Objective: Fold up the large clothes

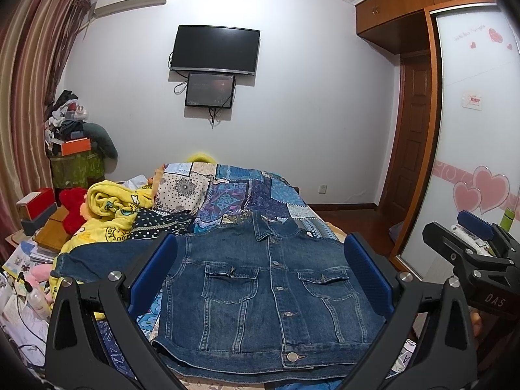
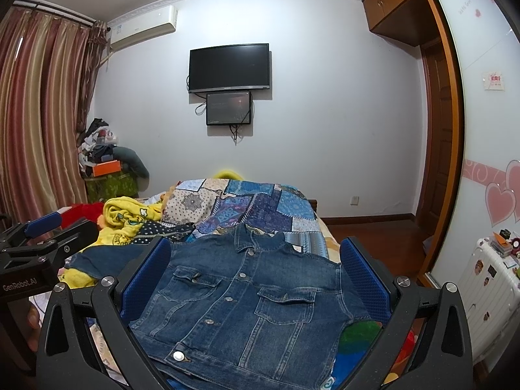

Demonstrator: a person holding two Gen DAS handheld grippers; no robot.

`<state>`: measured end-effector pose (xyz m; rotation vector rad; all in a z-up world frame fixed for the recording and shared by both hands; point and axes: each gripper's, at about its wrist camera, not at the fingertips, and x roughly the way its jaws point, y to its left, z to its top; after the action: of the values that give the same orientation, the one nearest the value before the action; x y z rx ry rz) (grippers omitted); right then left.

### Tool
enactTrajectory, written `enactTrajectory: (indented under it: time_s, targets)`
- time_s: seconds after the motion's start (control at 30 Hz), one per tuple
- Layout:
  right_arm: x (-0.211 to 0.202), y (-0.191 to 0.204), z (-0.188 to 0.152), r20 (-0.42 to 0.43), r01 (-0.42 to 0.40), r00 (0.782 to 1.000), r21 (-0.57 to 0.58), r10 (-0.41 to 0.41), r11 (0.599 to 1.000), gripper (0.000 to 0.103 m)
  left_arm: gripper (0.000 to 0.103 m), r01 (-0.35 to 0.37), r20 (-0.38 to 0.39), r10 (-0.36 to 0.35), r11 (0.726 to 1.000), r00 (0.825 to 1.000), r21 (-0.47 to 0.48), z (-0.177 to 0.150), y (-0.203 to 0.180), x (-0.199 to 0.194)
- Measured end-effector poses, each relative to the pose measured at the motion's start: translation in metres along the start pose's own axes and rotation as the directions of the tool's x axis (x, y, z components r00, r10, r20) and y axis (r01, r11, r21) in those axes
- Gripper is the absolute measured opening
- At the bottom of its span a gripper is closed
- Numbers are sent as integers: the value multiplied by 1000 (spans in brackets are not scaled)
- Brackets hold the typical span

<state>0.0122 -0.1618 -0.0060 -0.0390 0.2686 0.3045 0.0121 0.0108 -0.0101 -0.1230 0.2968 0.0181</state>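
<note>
Denim jacket point(image 1: 269, 289) flat on bed point(image 1: 260, 195), buttoned; right sleeve seemingly tucked, left outspread. Left tool point(image 1: 260, 279), right tool point(image 2: 256, 282): spread apart, empty. Folding barely begun.

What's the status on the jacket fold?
Both tongs open, left and right, hovering, nothing held. Denim jacket flat on the bed, buttoned, one sleeve out sideways, not yet folded. Yellow blanket crowds that sleeve.

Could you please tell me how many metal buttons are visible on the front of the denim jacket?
5 on the blue denim jacket: one below the collar, three down the placket, one on the waistband. Pocket-flap buttons may be hidden.
</note>
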Motion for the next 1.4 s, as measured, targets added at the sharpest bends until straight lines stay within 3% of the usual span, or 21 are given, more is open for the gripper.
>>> enactTrajectory:
  time_s: [0.43, 0.73, 0.93, 1.17, 1.33, 1.4]
  targets:
    - [33, 3, 3, -59, 9, 998, 1, -9, 1000, 103, 103, -20, -29, 19, 1000, 999, -14, 2, 20, 30]
    - [85, 16, 2, -143, 5, 990, -16, -8, 1000, 103, 103, -117, -80, 111, 990, 991, -75, 0, 79, 81]
    - [132, 28, -11, -231, 6, 973, -33, -13, 999, 103, 103, -250, -162, 230, 961, 960, -119, -12, 148, 126]
    - [186, 31, -37, -366, 64, 927, -56, -80, 996, 103, 103, -402, -279, 346, 898, 896, -177, -53, 252, 170]
    - [214, 27, -54, -456, 94, 883, -67, -115, 993, 103, 103, -423, -397, 300, 865, 867, -271, -90, 317, 195]
    - [224, 27, -57, -479, 100, 870, -66, -120, 993, 103, 103, -410, -445, 251, 858, 860, -308, -108, 337, 205]
